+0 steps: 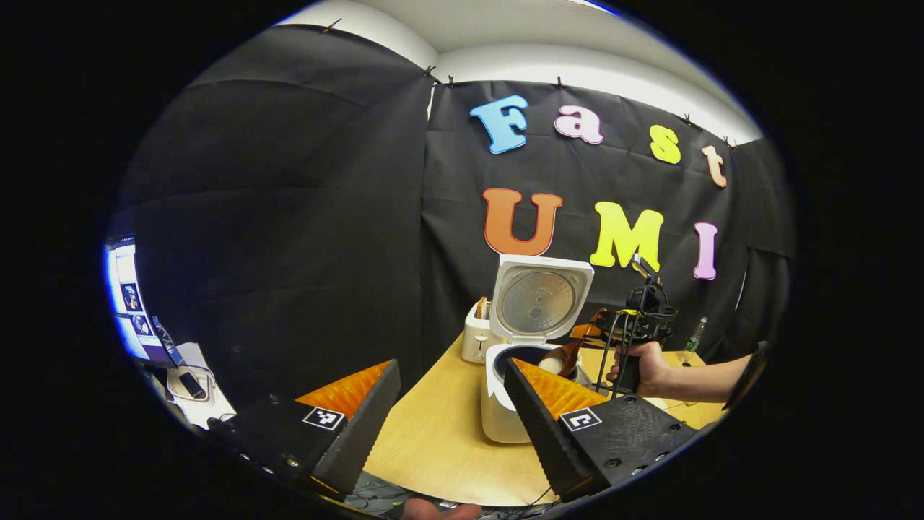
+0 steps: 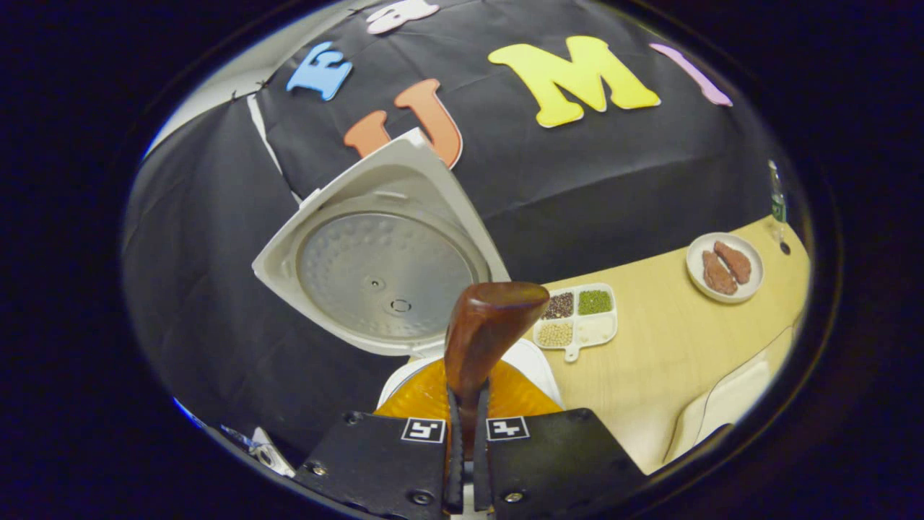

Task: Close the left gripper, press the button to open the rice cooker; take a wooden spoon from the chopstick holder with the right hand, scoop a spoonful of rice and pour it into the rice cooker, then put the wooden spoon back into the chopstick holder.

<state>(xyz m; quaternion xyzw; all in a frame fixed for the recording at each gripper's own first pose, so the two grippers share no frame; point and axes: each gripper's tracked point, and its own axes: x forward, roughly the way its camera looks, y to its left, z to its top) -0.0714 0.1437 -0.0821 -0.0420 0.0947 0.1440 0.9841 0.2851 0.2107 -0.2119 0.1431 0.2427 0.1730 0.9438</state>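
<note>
The white rice cooker (image 1: 500, 415) stands on the wooden table (image 1: 440, 433) with its lid (image 1: 538, 302) raised. Just ahead of my left gripper (image 1: 451, 368), whose fingers are spread wide with nothing between them, is the cooker's front. A hand (image 1: 646, 365) holds my right gripper (image 1: 588, 334) over the open pot. That gripper (image 2: 468, 404) is shut on the handle of the brown wooden spoon (image 2: 485, 325). The spoon (image 1: 559, 359) tips down over the pot's rim, with something pale at its bowl. A white holder (image 1: 476, 336) stands left of the cooker.
A white divided dish of grains (image 2: 577, 318) lies right of the cooker. Farther right are a plate with brown pieces (image 2: 724, 267) and a small bottle (image 2: 776, 202). A screen and a white stand (image 1: 191, 383) sit off the table's left.
</note>
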